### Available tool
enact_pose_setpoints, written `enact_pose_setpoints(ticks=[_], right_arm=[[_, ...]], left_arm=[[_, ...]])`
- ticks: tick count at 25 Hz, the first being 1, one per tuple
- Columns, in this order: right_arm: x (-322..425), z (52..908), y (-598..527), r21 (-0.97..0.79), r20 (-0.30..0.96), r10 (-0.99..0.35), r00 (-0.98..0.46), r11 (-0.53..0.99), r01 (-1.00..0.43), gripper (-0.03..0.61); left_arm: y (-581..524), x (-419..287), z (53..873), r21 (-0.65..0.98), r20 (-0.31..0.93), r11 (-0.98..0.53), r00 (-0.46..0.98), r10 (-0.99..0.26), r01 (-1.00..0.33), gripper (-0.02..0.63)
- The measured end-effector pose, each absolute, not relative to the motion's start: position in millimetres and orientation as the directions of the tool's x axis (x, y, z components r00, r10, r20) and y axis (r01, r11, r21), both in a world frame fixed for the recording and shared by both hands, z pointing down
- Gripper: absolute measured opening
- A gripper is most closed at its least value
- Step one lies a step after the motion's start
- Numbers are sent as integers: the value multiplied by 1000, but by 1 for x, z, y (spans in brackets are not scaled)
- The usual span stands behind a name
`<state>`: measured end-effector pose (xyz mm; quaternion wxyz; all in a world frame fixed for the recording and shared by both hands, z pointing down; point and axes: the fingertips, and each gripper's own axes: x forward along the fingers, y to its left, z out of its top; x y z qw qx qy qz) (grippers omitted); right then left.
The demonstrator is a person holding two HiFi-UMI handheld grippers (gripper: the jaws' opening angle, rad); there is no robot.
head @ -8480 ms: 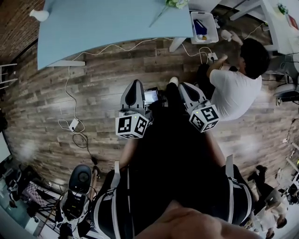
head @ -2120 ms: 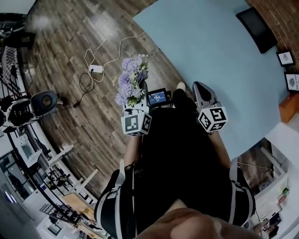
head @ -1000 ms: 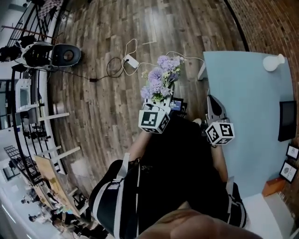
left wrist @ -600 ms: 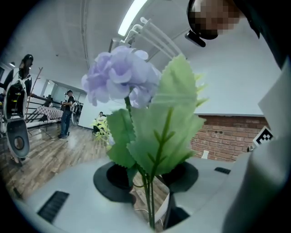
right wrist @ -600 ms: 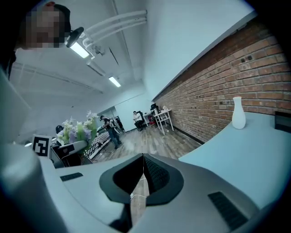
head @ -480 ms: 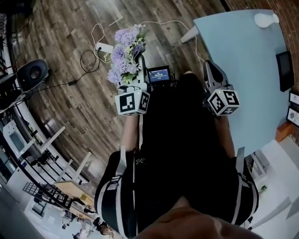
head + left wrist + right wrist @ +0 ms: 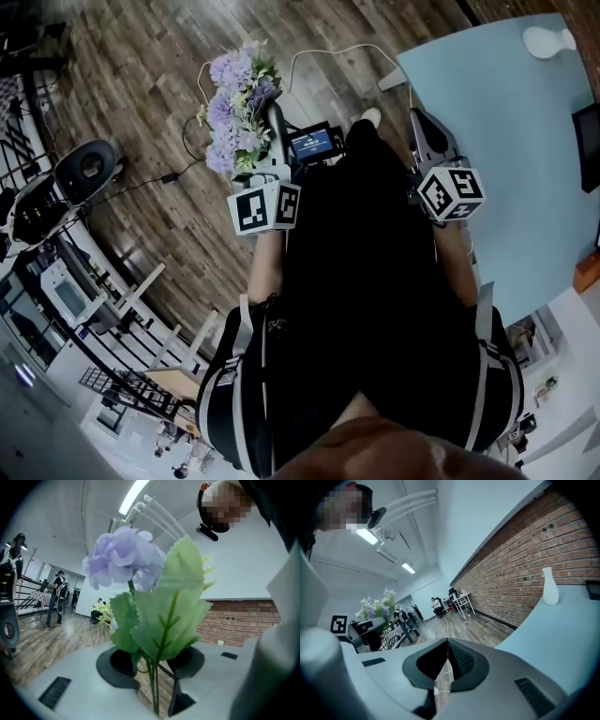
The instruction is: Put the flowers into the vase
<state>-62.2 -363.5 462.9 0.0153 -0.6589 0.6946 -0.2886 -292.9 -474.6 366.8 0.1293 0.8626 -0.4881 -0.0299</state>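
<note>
The bunch of artificial lilac flowers with green leaves [image 7: 234,98] is clamped by its thin stems between the jaws of the left gripper [image 7: 154,663], at 11 o'clock in the head view, while the right gripper [image 7: 447,660] is closed on nothing. Since a second ago the light-blue table [image 7: 506,122] has swung towards 1 o'clock, with the small white ceramic vase [image 7: 547,39] at its far corner. The carry is judged under way, with insertion not yet begun.
</note>
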Motion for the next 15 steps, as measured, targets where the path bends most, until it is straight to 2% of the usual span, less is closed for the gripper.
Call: enact_pose_setpoints(ticks=[3, 7, 11, 15], right_arm=[[-49, 448, -397, -429, 305, -947, -105, -38, -902, 18], [-23, 448, -428, -461, 240, -971, -18, -97, -882, 18], [6, 444, -420, -469, 253, -967, 20, -141, -872, 18], [66, 450, -397, -483, 278, -947, 159, -281, -829, 18]], left_arm=[[-507, -270, 343, 232, 31, -538, 559, -828, -810, 202], [-552, -209, 339, 164, 23, -671, 682, -731, -723, 202], [-554, -141, 331, 143, 51, -746, 758, -650, -650, 202], [-552, -43, 333, 135, 76, -849, 859, -506, -511, 202]])
